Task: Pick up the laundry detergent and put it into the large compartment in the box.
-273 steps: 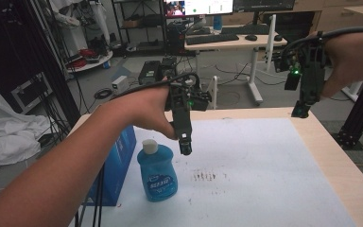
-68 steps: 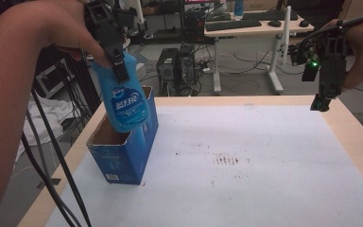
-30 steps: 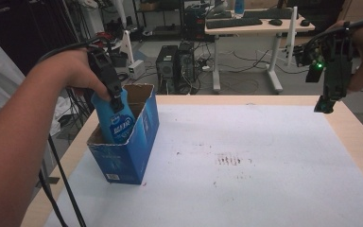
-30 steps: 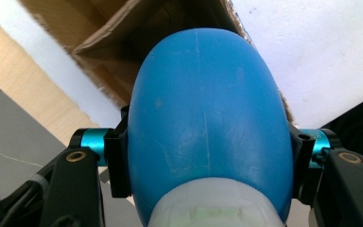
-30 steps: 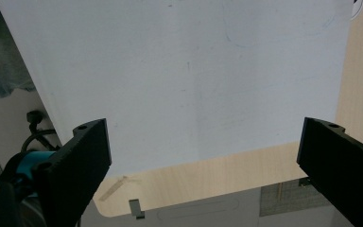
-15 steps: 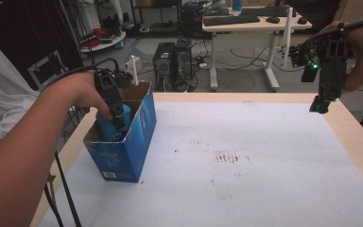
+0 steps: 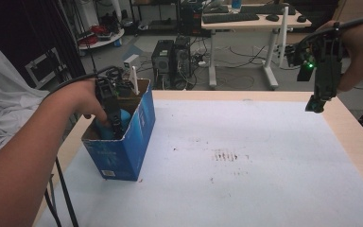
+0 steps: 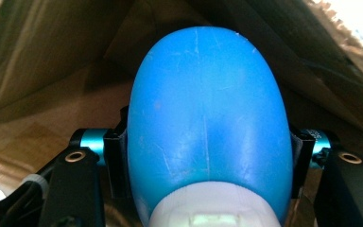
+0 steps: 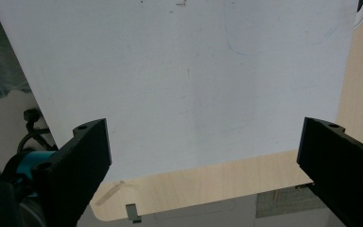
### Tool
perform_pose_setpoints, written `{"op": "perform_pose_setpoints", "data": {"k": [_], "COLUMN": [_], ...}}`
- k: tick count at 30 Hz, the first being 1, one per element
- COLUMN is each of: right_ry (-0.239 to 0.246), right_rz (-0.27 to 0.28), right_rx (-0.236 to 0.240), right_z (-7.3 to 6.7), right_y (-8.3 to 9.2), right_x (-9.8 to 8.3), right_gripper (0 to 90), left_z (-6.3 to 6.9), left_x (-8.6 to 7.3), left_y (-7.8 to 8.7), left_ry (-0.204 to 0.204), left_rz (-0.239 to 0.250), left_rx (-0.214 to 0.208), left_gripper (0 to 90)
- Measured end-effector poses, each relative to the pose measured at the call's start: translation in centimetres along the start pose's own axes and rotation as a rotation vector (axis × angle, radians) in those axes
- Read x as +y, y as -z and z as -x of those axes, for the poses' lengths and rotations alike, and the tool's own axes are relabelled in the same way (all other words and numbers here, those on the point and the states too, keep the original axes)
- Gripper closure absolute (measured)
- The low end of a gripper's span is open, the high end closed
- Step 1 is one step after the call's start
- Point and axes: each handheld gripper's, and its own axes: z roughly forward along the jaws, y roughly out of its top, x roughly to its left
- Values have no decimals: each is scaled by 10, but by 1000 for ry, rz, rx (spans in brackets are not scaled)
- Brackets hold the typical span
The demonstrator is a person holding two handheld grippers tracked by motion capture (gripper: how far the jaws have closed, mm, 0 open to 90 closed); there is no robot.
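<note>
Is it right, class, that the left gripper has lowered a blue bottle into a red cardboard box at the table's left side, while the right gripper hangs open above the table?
Not quite: the cardboard box is blue, not red, as the high view shows. The rest stands: the left gripper clamps the blue bottle inside it, and the right gripper hangs open above the table.
</note>
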Motion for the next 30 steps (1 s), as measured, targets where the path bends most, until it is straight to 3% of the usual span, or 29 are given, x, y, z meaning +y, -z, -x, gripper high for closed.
{"op": "perform_pose_setpoints", "data": {"k": [10, 30], "right_ry": [13, 7], "right_rz": [1, 6], "right_rx": [1, -2], "right_z": [1, -2], "right_y": [-2, 1], "right_x": [5, 3], "right_gripper": [27, 27], "left_z": [3, 6], "left_x": [-2, -6], "left_y": [-1, 2], "left_ry": [-71, -54], "left_rz": [0, 9], "left_rx": [17, 18], "left_gripper": [373, 359]}}
